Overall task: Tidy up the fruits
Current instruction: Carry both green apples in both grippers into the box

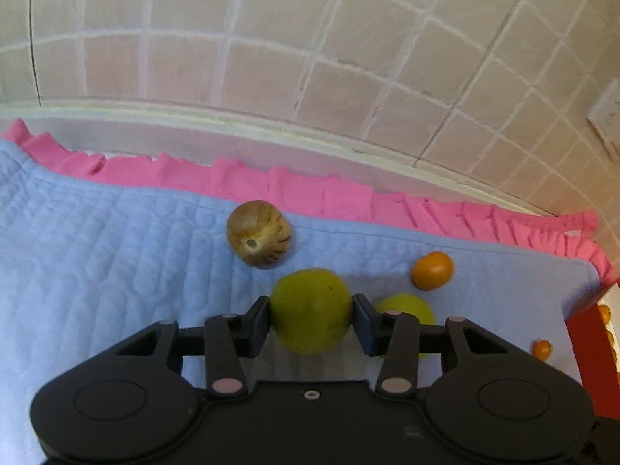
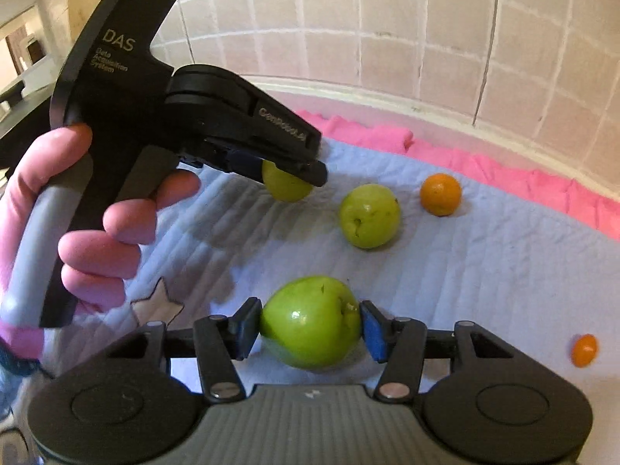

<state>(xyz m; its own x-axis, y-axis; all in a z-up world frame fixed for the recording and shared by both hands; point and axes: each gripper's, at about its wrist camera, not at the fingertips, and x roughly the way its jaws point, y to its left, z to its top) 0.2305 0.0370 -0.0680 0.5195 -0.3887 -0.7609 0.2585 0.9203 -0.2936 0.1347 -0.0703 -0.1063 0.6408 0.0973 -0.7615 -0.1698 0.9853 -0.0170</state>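
Note:
My left gripper is shut on a yellow-green apple, held above the blue quilted mat. It also shows in the right wrist view, with its apple partly hidden by the fingers. My right gripper is shut on a bright green apple. A third green apple lies on the mat, also seen behind my left gripper. An orange lies beyond it. A brown striped fruit lies ahead of my left gripper.
A small orange fruit lies at the mat's right side, also in the left wrist view. A pink ruffle edges the mat along a tiled wall. A red container with orange fruits stands at the right.

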